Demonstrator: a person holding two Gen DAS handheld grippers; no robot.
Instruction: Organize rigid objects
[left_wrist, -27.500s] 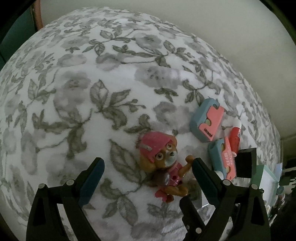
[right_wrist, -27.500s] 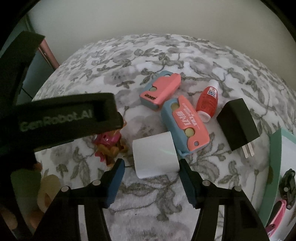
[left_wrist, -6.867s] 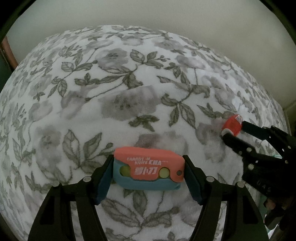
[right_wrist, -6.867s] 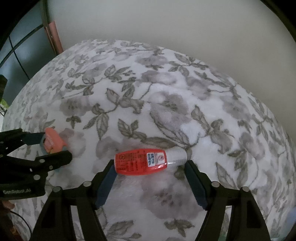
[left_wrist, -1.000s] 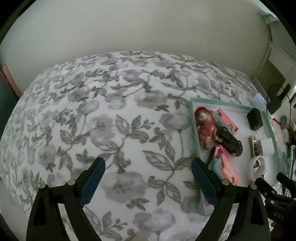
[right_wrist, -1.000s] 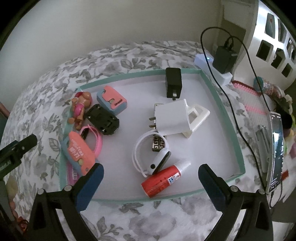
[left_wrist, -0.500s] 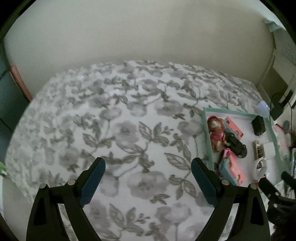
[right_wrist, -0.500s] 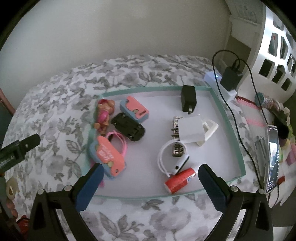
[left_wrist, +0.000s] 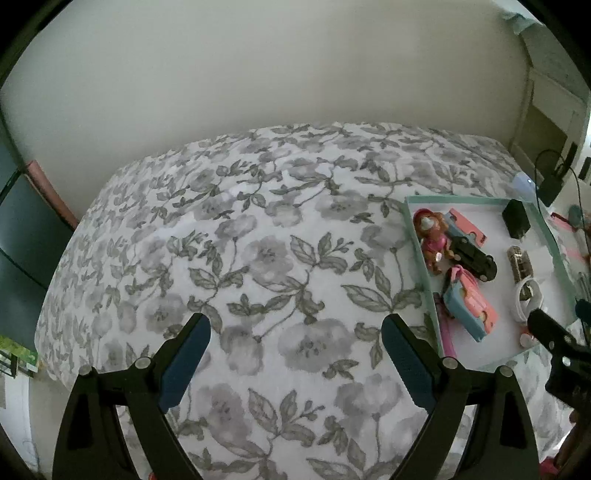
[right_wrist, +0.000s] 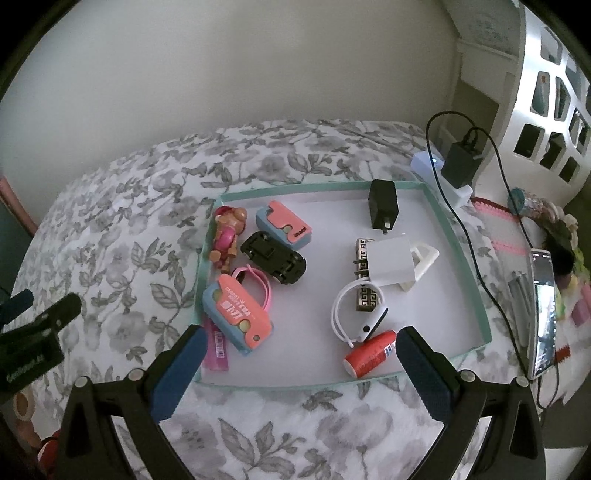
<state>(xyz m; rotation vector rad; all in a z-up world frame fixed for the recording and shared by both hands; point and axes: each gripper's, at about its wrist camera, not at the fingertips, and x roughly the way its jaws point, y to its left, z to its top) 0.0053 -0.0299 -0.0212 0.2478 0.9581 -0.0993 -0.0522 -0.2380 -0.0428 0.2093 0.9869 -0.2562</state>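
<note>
A shallow tray with a teal rim (right_wrist: 460, 236) (left_wrist: 415, 229) lies on the floral bedspread. In it sit a pink dog figure (right_wrist: 227, 232) (left_wrist: 432, 240), two pink-and-blue utility knives (right_wrist: 238, 317) (right_wrist: 284, 223), a black toy car (right_wrist: 275, 258), a pink band (right_wrist: 258, 286), a black charger (right_wrist: 383, 206), a white charger (right_wrist: 389, 266), a white band (right_wrist: 345, 314) and a red bottle (right_wrist: 369, 352). My right gripper (right_wrist: 297, 365) hangs open above the tray's near edge, empty. Over bare bedspread left of the tray, my left gripper (left_wrist: 295, 360) is open and empty.
A white power strip with a black plugged adapter (right_wrist: 460, 166) and cable lies behind the tray. A phone (right_wrist: 543, 306) and small colourful items rest at the right. White lattice furniture (right_wrist: 546, 92) stands at the far right. The bedspread (left_wrist: 240, 240) ends at its left edge.
Both grippers have drawn back and up, so the tray looks smaller. The objects in the tray have not moved.
</note>
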